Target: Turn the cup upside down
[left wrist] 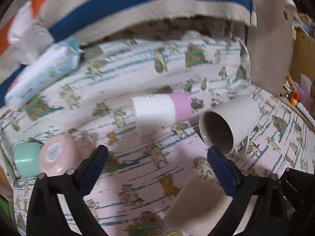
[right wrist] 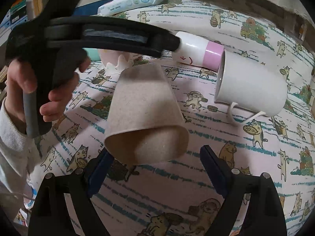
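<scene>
Under everything you have a cat-printed pink and white cloth [right wrist: 226,137] spread over the surface. On it, a white ceramic mug with a loop handle [right wrist: 254,86] lies on its side, mouth toward the middle. Just beside its rim lies a white cylindrical cup with a pink band [right wrist: 198,53], also on its side. Nearer you, a beige paper-fibre cup [right wrist: 145,116] lies tipped over, its open mouth facing your right tongs [right wrist: 155,159], which are spread wide with the rim between their tips, not pinched. Your left tongs [left wrist: 157,153] are spread too, holding nothing; their right tip sits at the mug's rim. A blue and white packet of wipes [left wrist: 43,72] lies at the far edge, and a pink cup [left wrist: 59,155] rests beside a mint-green cup [left wrist: 25,157].
</scene>
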`<state>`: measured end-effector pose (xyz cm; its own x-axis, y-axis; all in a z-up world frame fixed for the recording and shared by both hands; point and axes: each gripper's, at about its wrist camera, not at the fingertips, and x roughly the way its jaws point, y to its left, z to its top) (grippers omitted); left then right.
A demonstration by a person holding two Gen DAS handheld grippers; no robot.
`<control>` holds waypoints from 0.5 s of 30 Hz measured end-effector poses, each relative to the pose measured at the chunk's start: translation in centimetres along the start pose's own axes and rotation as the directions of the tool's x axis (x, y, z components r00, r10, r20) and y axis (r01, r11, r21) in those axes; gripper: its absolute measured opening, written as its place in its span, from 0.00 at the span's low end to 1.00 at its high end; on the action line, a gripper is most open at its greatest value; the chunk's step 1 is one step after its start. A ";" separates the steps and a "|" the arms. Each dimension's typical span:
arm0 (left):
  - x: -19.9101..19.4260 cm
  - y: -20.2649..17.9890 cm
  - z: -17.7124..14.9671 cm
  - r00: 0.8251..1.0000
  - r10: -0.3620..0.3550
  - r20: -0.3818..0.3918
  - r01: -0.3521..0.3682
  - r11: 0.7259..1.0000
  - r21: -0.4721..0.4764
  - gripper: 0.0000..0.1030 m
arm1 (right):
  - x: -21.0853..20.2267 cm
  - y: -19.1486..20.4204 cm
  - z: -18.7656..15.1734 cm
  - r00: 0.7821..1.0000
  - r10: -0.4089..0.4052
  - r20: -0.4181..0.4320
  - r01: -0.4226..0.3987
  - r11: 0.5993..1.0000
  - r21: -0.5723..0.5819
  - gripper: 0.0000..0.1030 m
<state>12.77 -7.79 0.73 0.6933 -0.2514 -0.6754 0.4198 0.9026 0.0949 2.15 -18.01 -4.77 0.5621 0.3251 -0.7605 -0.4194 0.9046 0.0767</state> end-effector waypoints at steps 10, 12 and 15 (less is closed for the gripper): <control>1.0 1.1 -1.7 0.994 -0.052 -0.100 0.049 0.998 -0.032 0.47 | -0.8 -1.6 0.5 0.996 -0.086 0.023 0.085 0.996 0.033 0.87; 0.6 1.3 -2.0 0.992 -0.060 -0.111 0.056 0.998 -0.034 0.40 | -0.8 -1.9 0.7 0.995 -0.102 0.024 0.101 0.994 0.044 0.87; -0.2 1.5 -2.8 0.990 -0.072 -0.125 0.069 0.997 -0.031 0.34 | -1.0 -2.6 1.1 0.992 -0.121 0.037 0.119 0.991 0.065 0.87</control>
<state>11.60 -5.44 -1.01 0.5823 -0.2704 -0.7667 0.4483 0.8935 0.0254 3.46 -20.37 -3.47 0.6348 0.2231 -0.7398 -0.3025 0.9528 0.0277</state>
